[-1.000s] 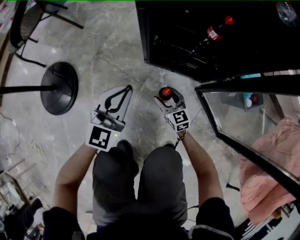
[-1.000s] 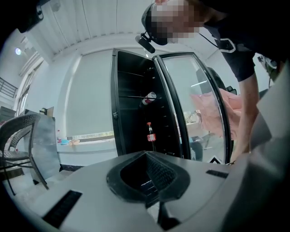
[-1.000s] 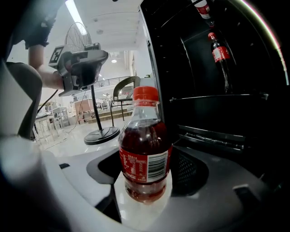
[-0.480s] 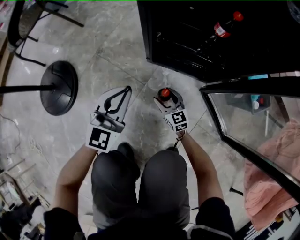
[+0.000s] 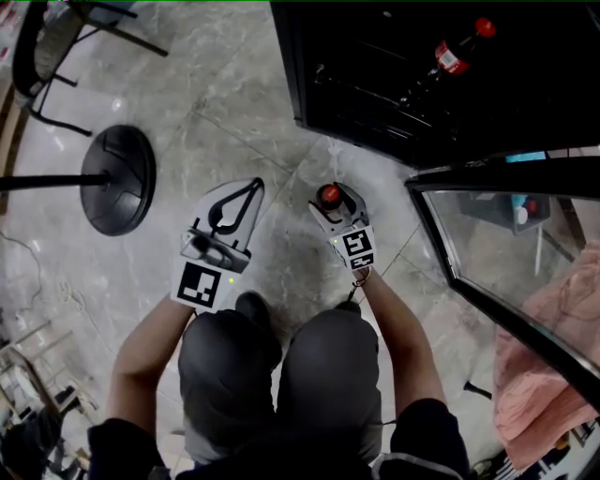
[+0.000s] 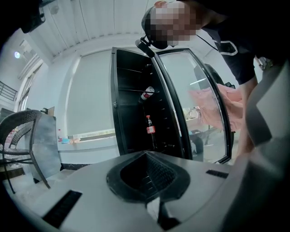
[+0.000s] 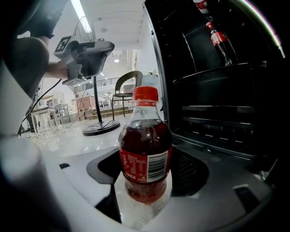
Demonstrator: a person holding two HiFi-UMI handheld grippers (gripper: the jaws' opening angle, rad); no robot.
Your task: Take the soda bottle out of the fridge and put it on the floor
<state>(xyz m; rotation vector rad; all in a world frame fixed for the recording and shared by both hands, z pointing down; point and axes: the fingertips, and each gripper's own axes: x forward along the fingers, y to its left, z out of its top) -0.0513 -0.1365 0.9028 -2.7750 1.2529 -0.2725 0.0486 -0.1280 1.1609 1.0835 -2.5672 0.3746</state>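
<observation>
Our right claw [image 5: 332, 199] is pinching the soda bottle [image 7: 145, 154] low on its body, both jaws pressing its sides. Our left claw [image 5: 248, 187] is hanging just beside it, jaws pressed together on nothing. We are looking down on the pale marble floor [image 5: 234, 103]. The black fridge [image 5: 375, 103] is standing open right ahead of us, its glass door [image 5: 487, 244] swinging out on our right. A pink cloth [image 5: 548, 366] is showing through that glass. Off to our left a fan stand's round black base [image 5: 119, 176] is sitting on the floor, with a chair [image 5: 52, 47] beyond it, both well apart from the soda bottle. The soda bottle is standing upright in the jaws, long axis vertical, red cap [image 5: 329, 196] pointing up at us. It is sitting between the fridge doorway and our knees [image 5: 272, 366]; we cannot tell whether its base is touching the floor. Inside the fridge, a second bottle [image 7: 220, 41] is standing on a shelf, a third bottle [image 7: 200, 5] showing above it.
</observation>
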